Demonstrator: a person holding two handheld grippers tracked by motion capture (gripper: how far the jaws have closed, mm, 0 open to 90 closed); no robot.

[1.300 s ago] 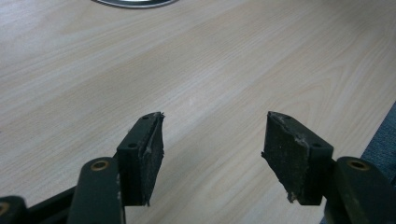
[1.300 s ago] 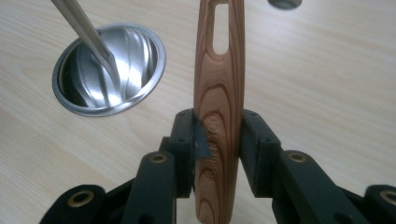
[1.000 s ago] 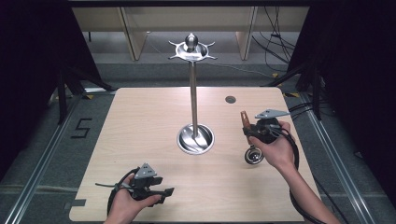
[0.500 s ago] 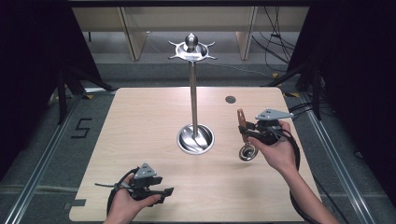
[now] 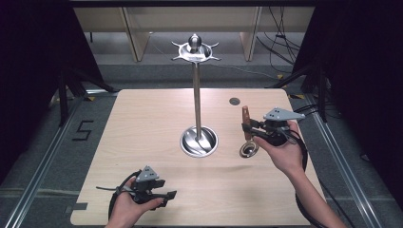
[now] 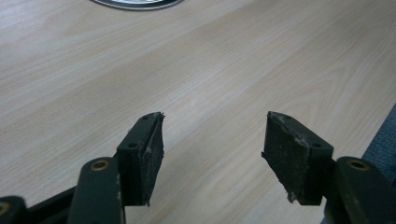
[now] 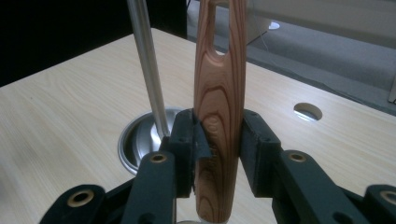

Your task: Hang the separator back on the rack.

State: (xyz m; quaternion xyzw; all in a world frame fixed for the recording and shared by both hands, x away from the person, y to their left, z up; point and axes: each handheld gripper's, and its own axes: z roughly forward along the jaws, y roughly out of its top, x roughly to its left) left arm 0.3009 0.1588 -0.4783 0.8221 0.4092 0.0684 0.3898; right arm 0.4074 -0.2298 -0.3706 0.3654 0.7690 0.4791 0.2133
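The right gripper (image 7: 218, 140) clamps an upright wooden handle (image 7: 220, 93). The steel stand pole (image 7: 145, 65) rises just behind it, from a round metal base (image 7: 140, 140).

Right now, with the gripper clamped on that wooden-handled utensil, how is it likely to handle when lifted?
The wooden handle looks rigid, so it probably won't flex in the right gripper. The metal head hanging low likely makes it bottom-heavy and apt to swing or pivot. The smooth finished grain may slip slightly between the pads.

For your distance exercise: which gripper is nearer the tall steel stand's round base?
Right. The right gripper, shut on a wooden-handled utensil, is just beside the round base; the left gripper, open, sits near the table's front edge.
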